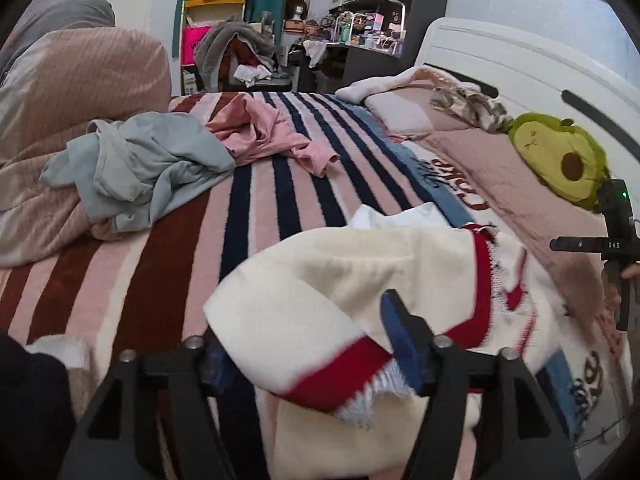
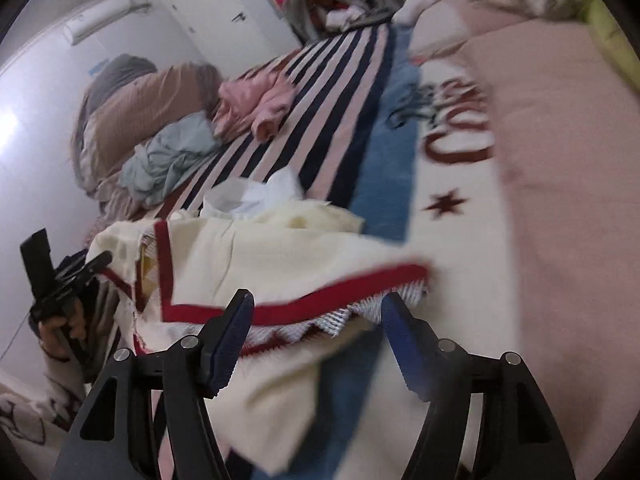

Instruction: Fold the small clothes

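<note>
A cream garment with red trim (image 1: 360, 272) lies bunched on the striped blanket, right in front of both grippers; it also shows in the right wrist view (image 2: 260, 248). My left gripper (image 1: 308, 344) is open, and the garment's red-edged hem drapes over its left finger and lies between the jaws. My right gripper (image 2: 316, 320) is open, its jaws wide apart around the red hem and a blue-white zigzag edge (image 2: 360, 312). The right gripper shows at the right edge of the left wrist view (image 1: 612, 248). The left gripper shows at the left of the right wrist view (image 2: 60, 288).
A pale blue garment (image 1: 140, 168) and a pink garment (image 1: 264, 132) lie crumpled further up the striped blanket (image 1: 280, 208). A pink duvet (image 1: 72, 92) is heaped at the left. An avocado plush (image 1: 560, 156) and pillows sit by the white headboard at the right.
</note>
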A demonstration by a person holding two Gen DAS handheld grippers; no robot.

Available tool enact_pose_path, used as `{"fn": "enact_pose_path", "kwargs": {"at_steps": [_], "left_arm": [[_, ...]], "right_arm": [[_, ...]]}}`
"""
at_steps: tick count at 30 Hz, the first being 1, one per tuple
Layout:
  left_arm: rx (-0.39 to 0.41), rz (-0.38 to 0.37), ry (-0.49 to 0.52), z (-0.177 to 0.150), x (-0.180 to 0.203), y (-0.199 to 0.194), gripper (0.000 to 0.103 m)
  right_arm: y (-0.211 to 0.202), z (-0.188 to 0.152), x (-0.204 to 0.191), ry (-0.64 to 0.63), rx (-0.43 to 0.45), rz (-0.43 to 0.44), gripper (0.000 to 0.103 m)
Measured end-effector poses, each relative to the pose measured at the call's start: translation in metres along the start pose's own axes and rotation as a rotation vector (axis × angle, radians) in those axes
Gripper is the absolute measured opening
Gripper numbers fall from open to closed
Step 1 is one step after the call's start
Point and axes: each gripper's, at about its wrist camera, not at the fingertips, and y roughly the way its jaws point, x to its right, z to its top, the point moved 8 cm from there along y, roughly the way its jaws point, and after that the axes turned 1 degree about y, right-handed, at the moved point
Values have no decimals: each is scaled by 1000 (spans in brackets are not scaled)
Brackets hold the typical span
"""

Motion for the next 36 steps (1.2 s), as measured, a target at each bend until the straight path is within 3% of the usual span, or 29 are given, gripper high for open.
{"fn": "enact_pose_path", "kwargs": {"at_steps": [2, 6, 11, 13, 16, 18, 21, 25, 36], "left_arm": [[35, 19, -6, 5, -1, -13, 84], [64, 11, -41, 18, 2, -25, 85], [79, 12, 75, 12, 31, -45, 85], [55, -7, 72, 1, 36, -45, 85], [-13, -53, 53, -26, 45, -34, 79], [-89, -88, 57, -50, 54, -18, 58], [-178, -126, 51, -76, 64, 4, 35], [-204, -128, 71, -85, 74, 24, 32], [-140, -75, 99, -37, 70, 65, 32]], "right_arm": [[-23, -3, -3, -12, 52, -19, 63], [-41, -18, -42, -90, 93, 39, 53], [-19, -46, -94, -205, 36, 103, 16], [-3, -58, -105, -226, -9, 132, 10], [27, -75, -114, -248, -83, 142, 9], [47, -84, -116, -249, -128, 148, 7], [64, -93, -117, -276, -155, 126, 7], [70, -87, -116, -277, -144, 124, 7], [104, -42, -119, -247, -81, 132, 4]]}}
